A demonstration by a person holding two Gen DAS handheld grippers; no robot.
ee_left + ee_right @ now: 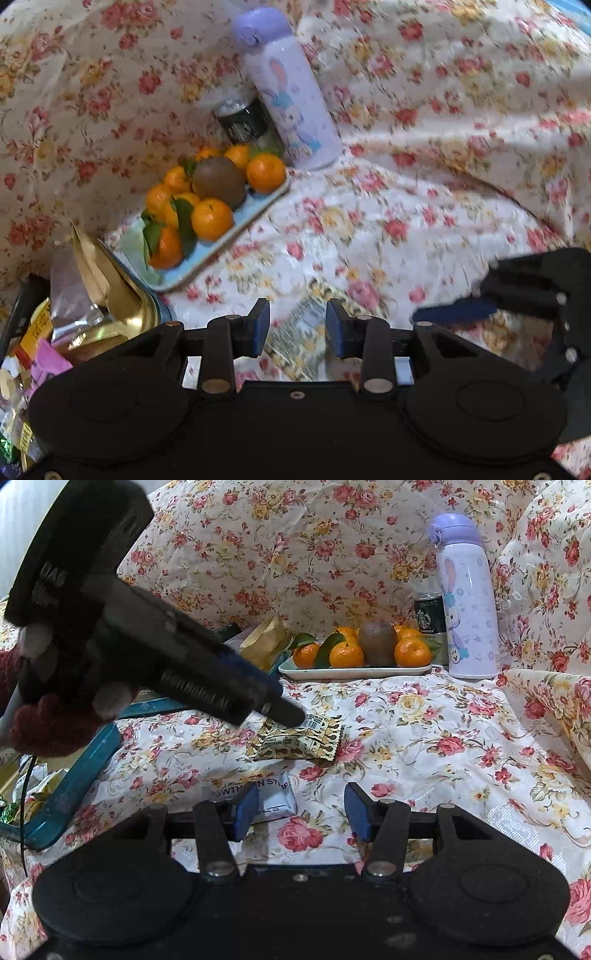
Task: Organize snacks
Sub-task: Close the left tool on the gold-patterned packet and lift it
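Yellow snack packet (pixel 295 740) lying flat on flowered cloth (pixel 424 746), mid-scene; left gripper (pixel 297 325) poised above it, jaws apart, packet seen between pads, not pinched
Step judged: pickup of packet for snack box (pixel 74 775) at left
Advice: pads lowered astride packet's short side, closed on crimped edge; cloth not to be caught
White snack pack (pixel 266 797) just beside right gripper (pixel 301 812), jaws released, empty
Fruit tray (pixel 354 672), bottle (pixel 467 598) well behind; open cloth to right

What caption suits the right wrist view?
Left gripper reaching a yellow patterned snack packet on the floral cloth, tangerine tray behind.
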